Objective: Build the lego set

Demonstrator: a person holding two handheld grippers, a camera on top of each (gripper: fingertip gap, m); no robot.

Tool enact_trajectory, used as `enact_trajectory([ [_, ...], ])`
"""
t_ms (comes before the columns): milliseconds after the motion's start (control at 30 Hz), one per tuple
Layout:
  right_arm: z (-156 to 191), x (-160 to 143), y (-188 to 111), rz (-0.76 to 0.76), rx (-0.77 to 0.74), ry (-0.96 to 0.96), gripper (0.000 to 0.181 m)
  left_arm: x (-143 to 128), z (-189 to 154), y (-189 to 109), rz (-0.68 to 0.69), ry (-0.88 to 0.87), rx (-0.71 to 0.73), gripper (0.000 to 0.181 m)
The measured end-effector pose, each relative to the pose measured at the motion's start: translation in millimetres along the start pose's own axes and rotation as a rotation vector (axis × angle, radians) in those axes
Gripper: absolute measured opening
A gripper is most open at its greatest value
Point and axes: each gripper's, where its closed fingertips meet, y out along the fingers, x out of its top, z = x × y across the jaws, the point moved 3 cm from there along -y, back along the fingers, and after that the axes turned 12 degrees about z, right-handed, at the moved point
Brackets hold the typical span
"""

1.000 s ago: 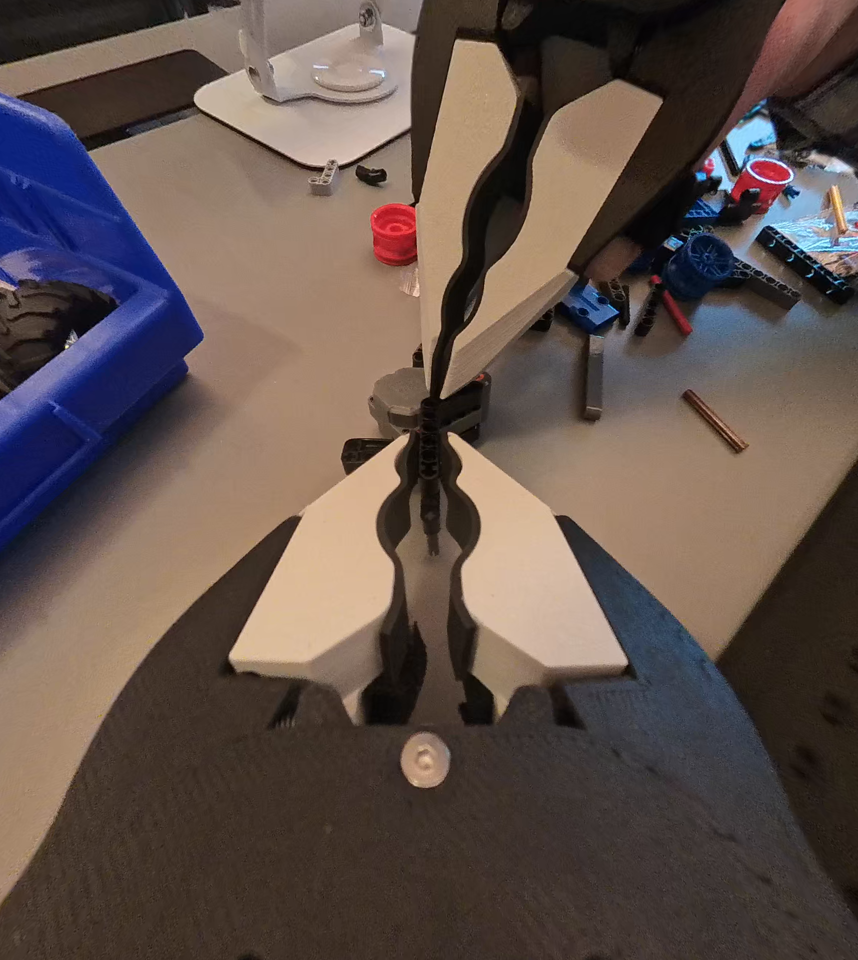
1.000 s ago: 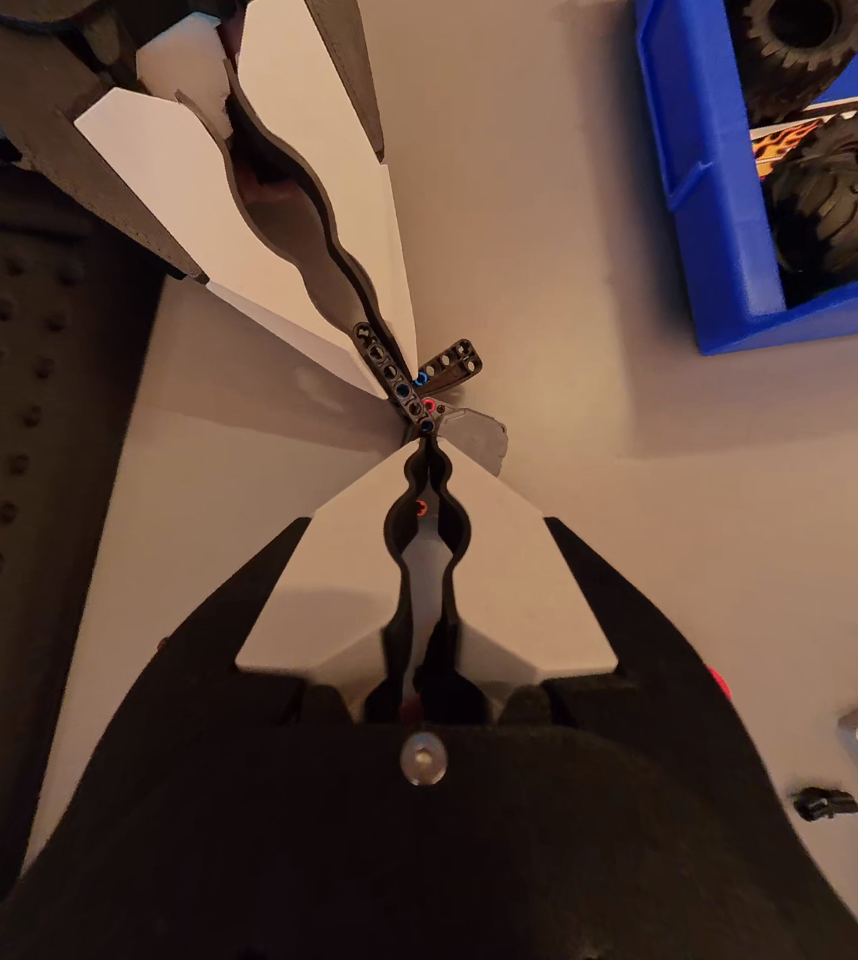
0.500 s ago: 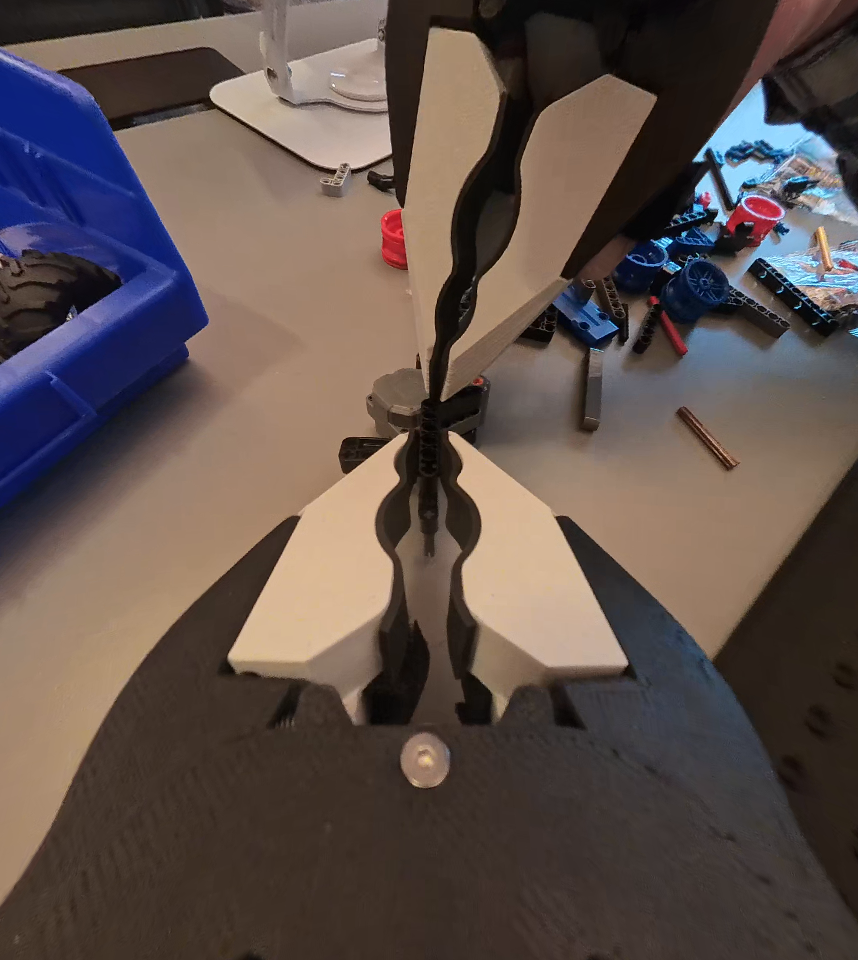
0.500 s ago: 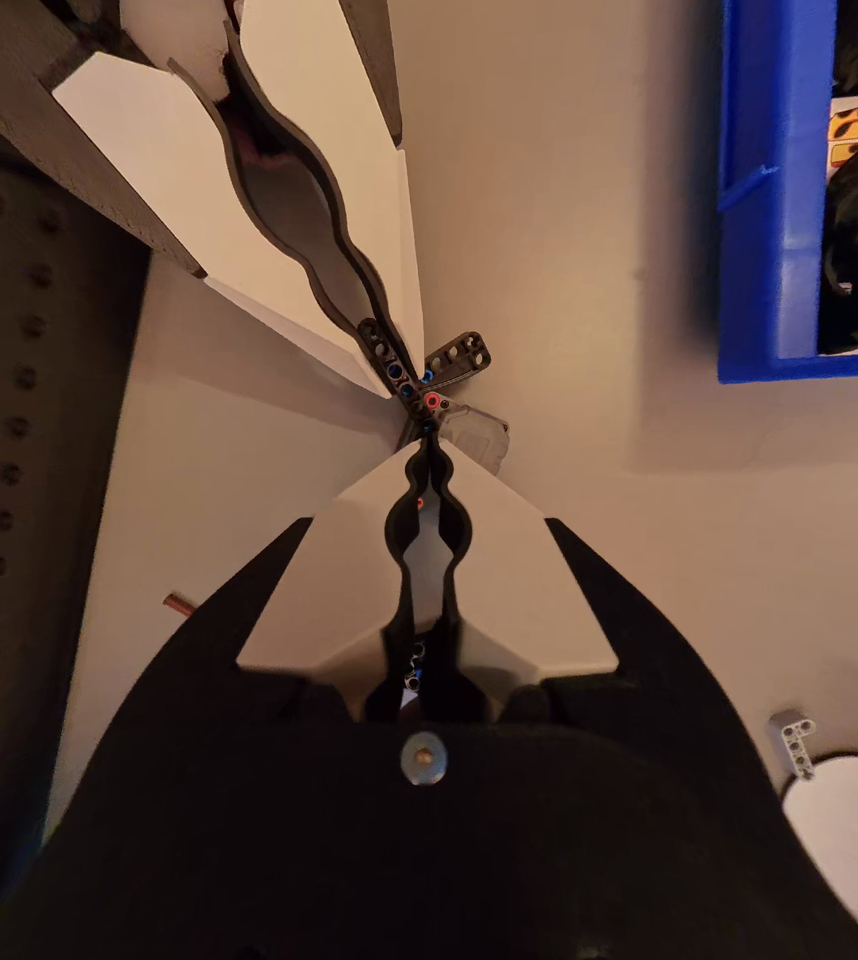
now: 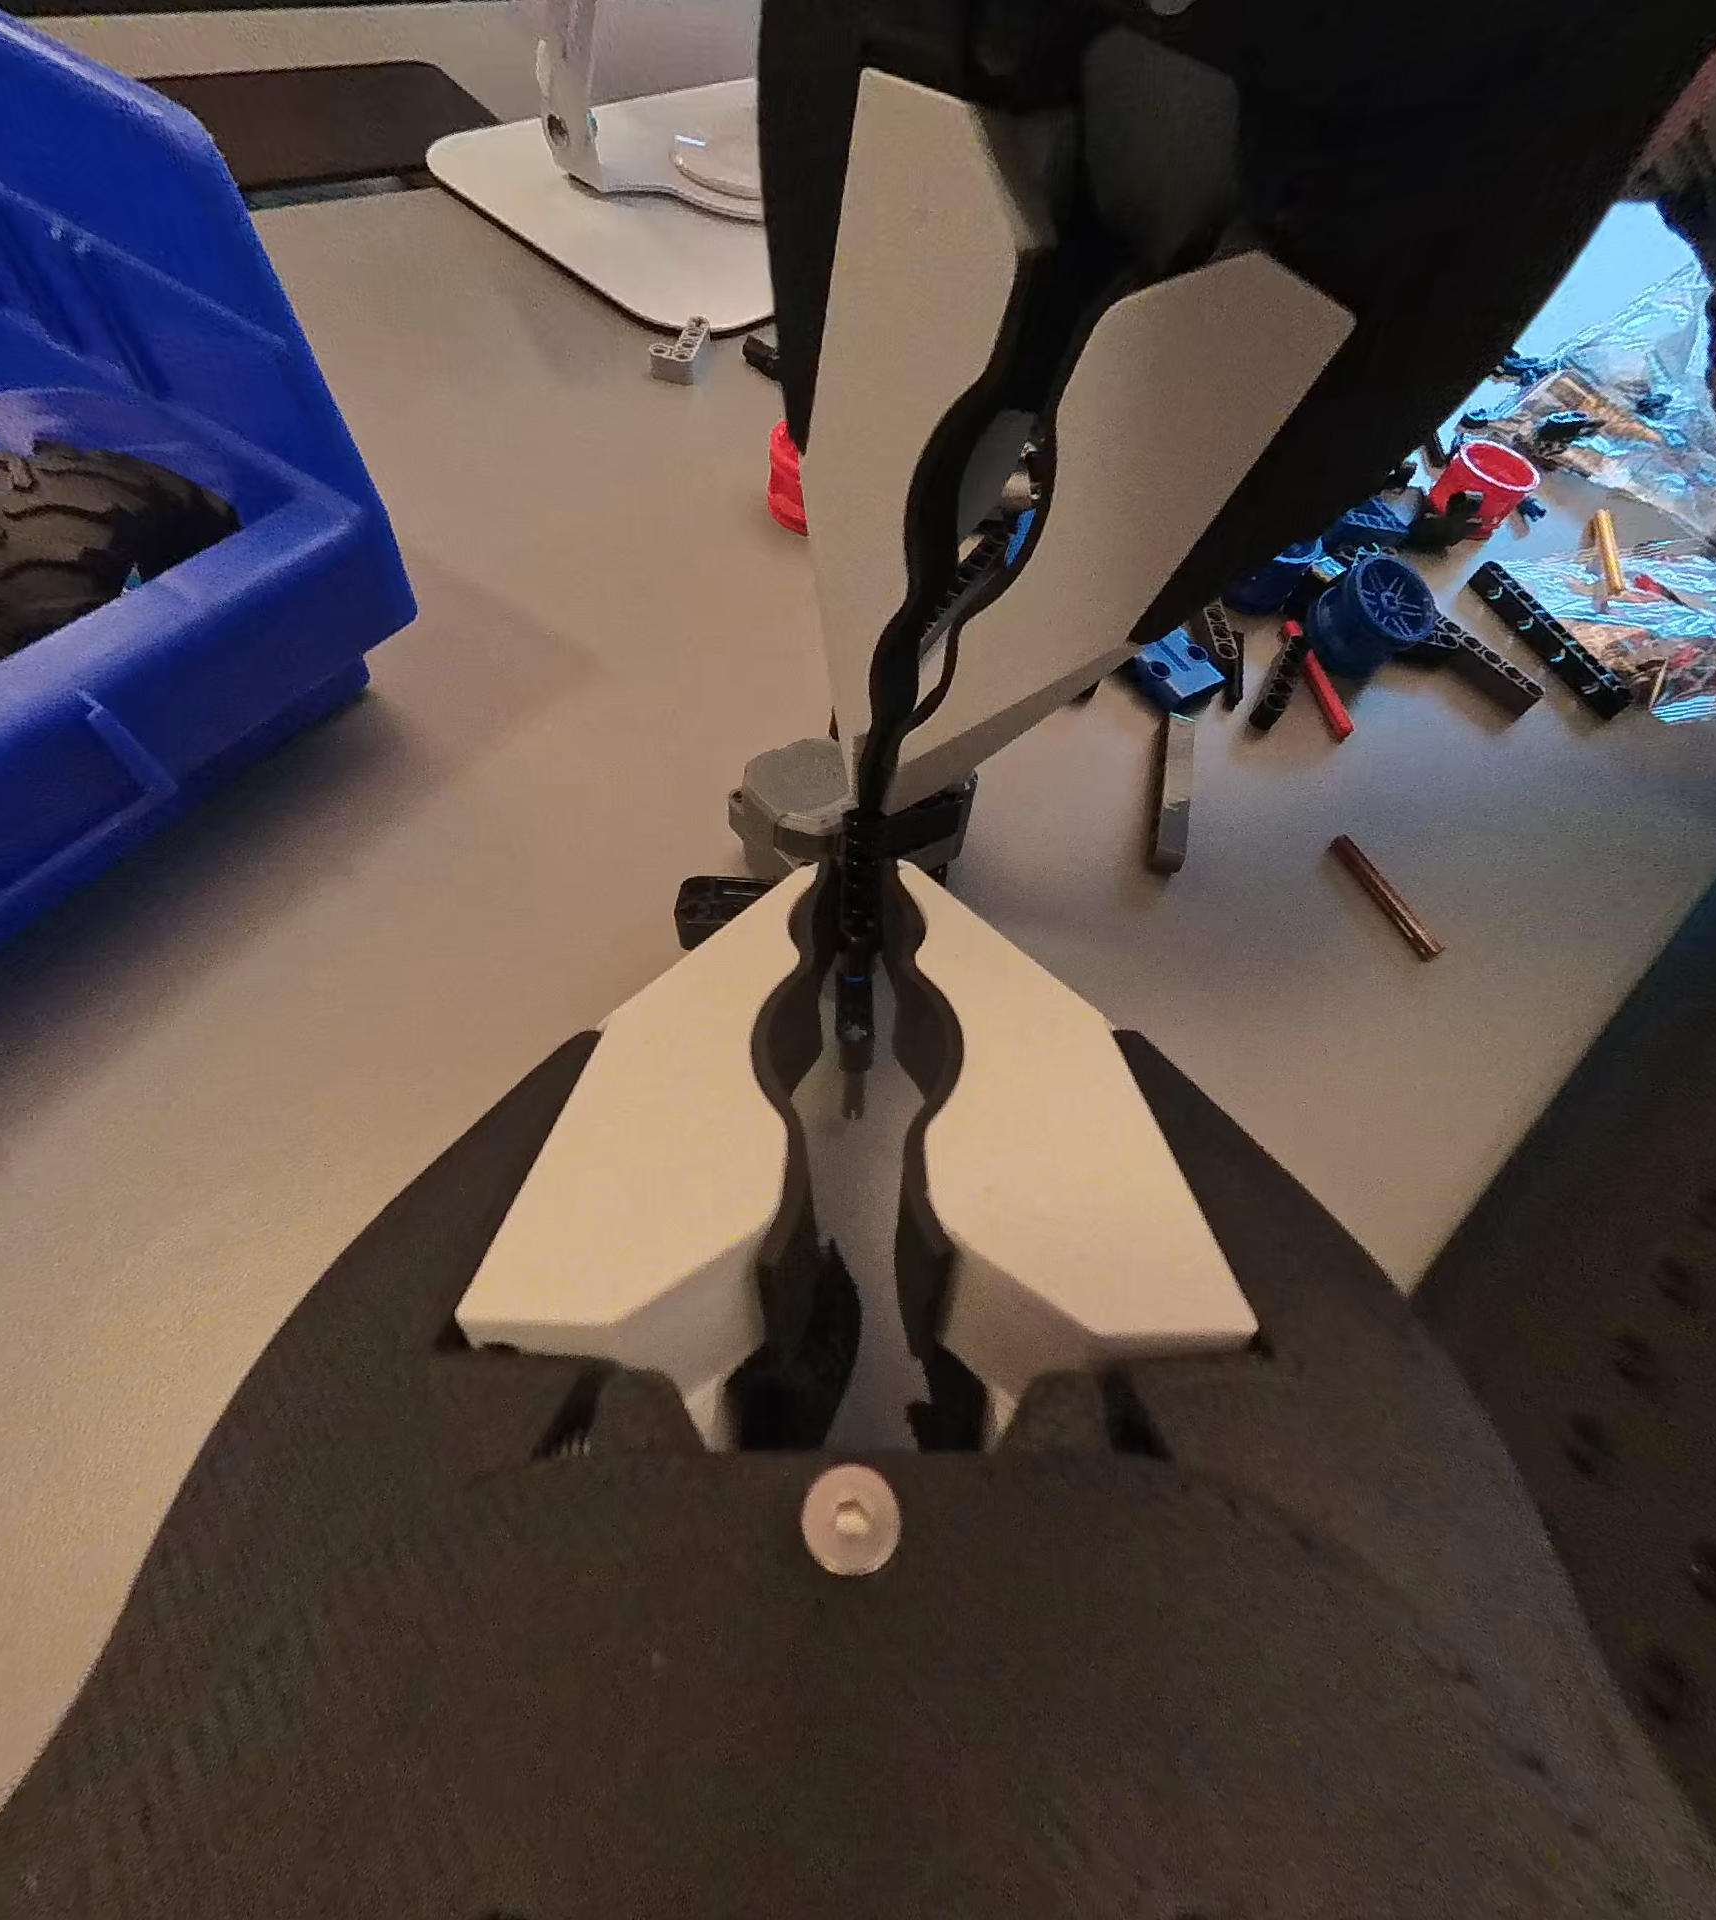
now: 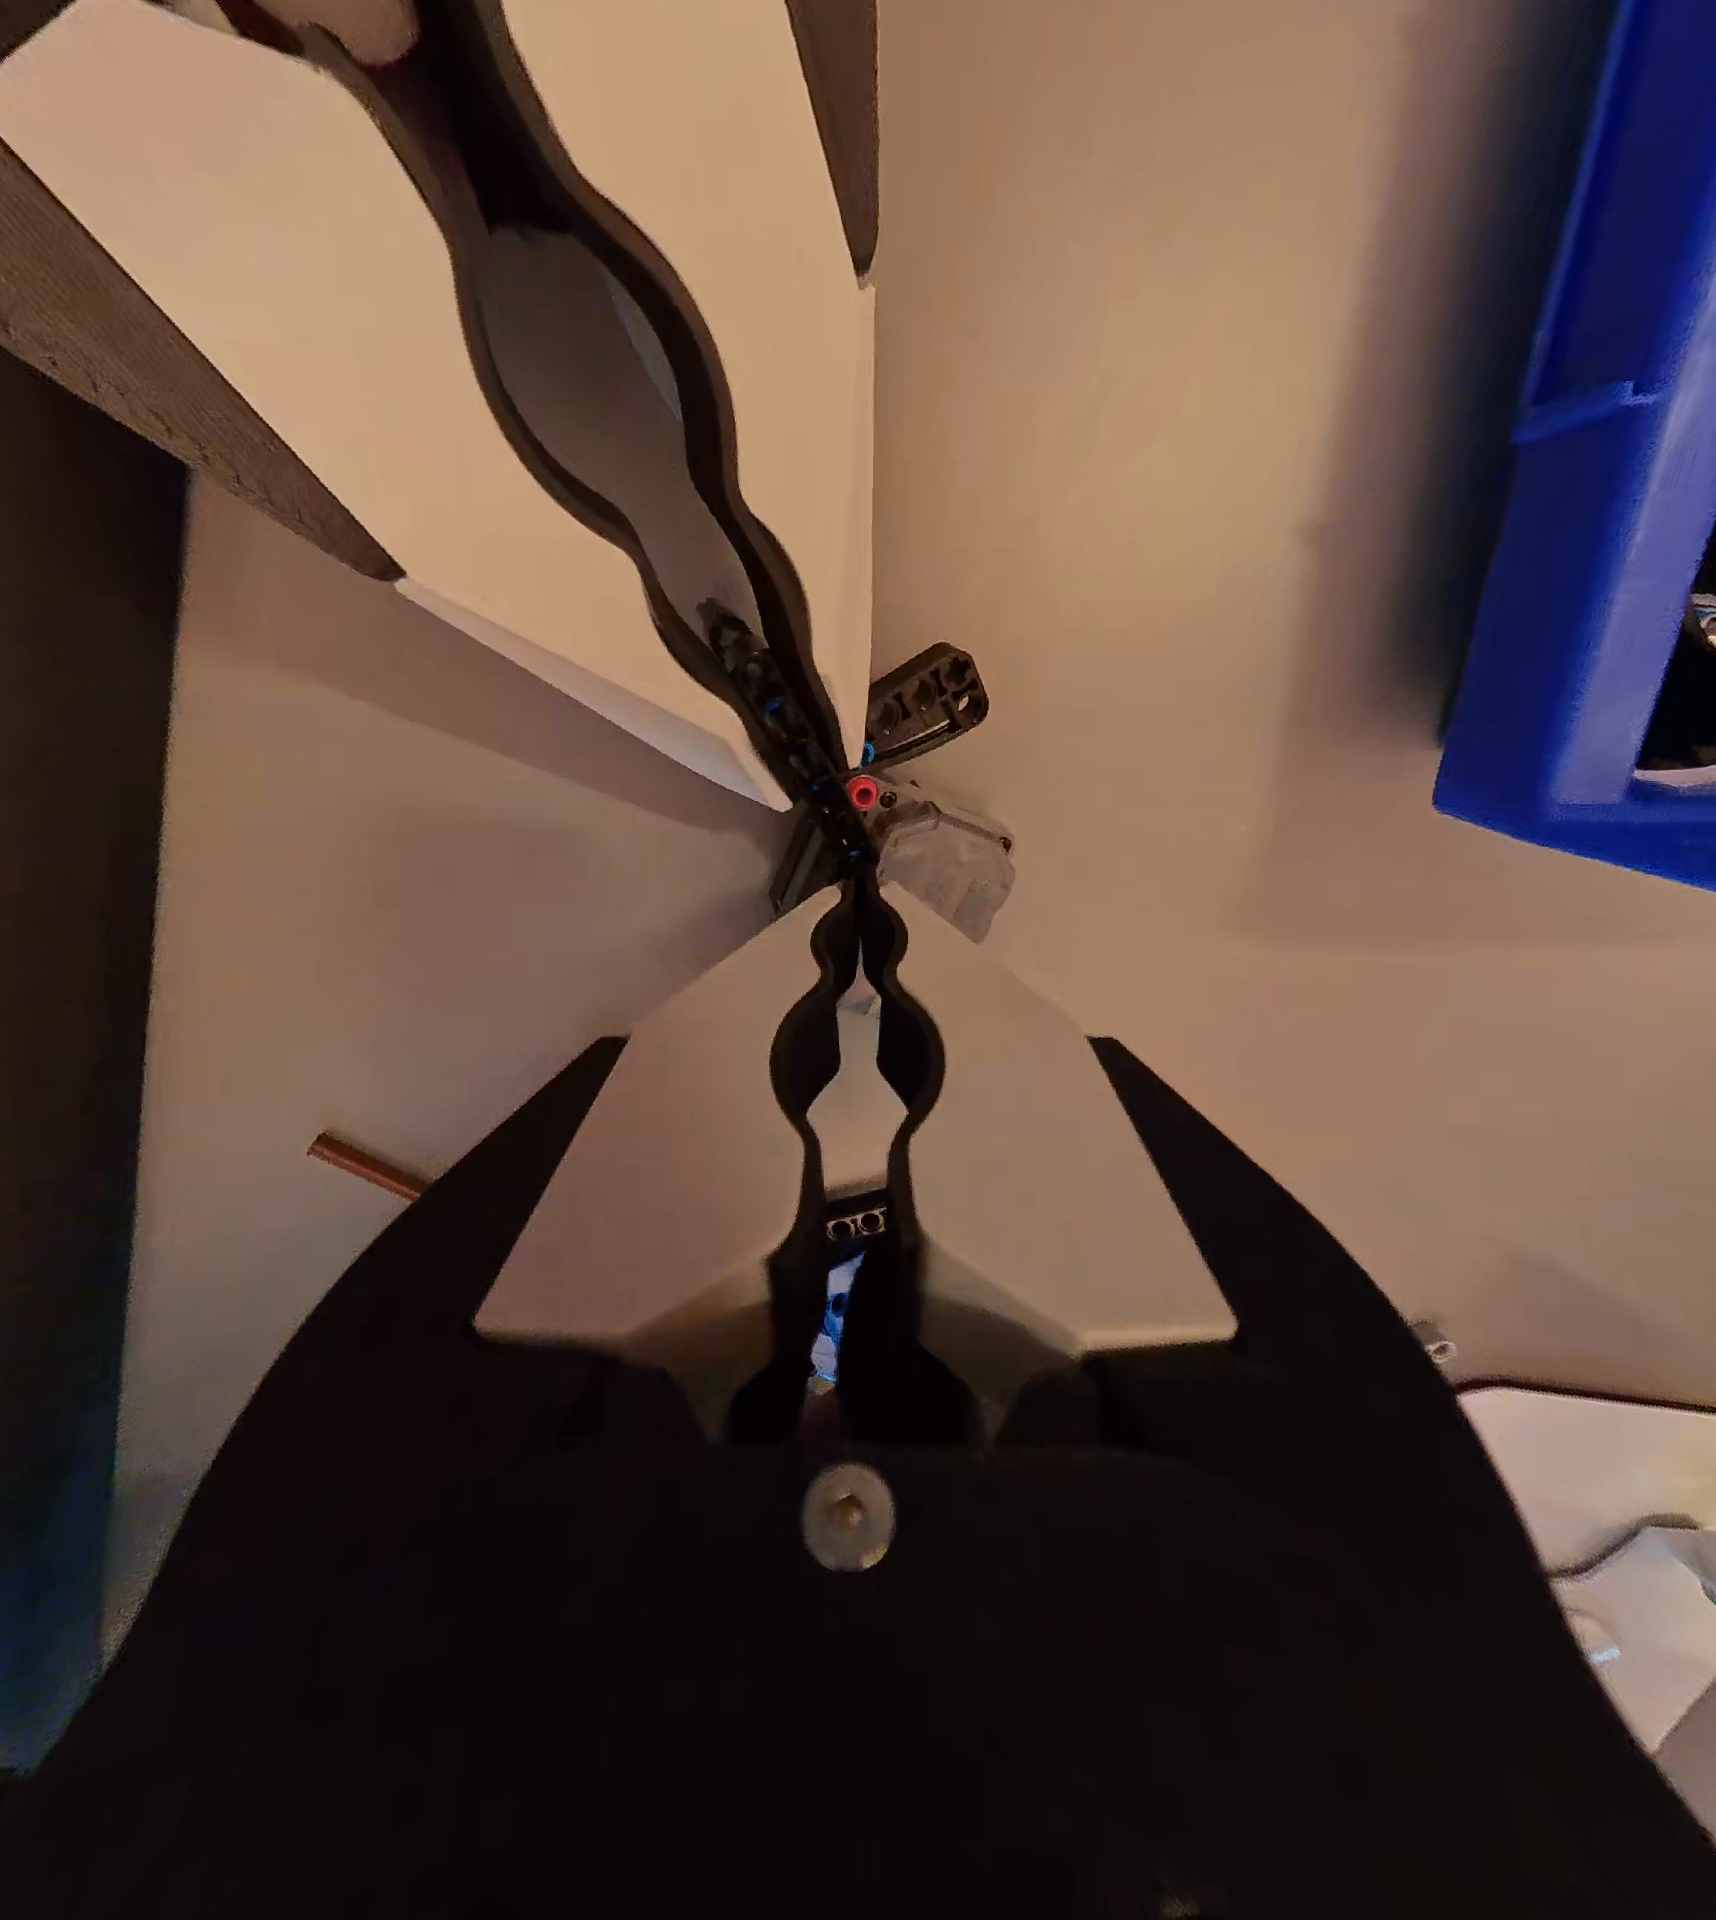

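Ahead of the left gripper (image 5: 859, 883) in the left wrist view, its fingers are clamped on a black perforated beam (image 5: 856, 935) joined to the grey motor block (image 5: 792, 795) above the worktop (image 5: 480, 540).

From the right wrist view, the right gripper (image 6: 859, 894) pinches the same assembly. Rigid and light; grip beam flats, since its pins may separate.
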Motion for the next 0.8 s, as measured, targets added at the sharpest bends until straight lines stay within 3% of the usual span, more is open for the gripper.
enact_trajectory([
  [200, 0, -1, 0, -0.022, -0.007, 0.008, 0.0, 1, -2, -1, 0.002, 0.053, 0.054, 0.005],
  [267, 0, -1, 0, -0.021, -0.006, 0.009, 0.0, 4, -3, -4, -0.022, 0.056, 0.077, 0.02],
  [367, 0, -1, 0, -0.02, 0.002, 0.008, 0.0, 7, -7, -12, -0.022, 0.125, 0.142, 0.0],
  [800, 1, 4, 0, 0.02, 0.009, -0.03, 0.0, 4, -8, -8, 0.018, 0.142, 0.158, 0.0],
])
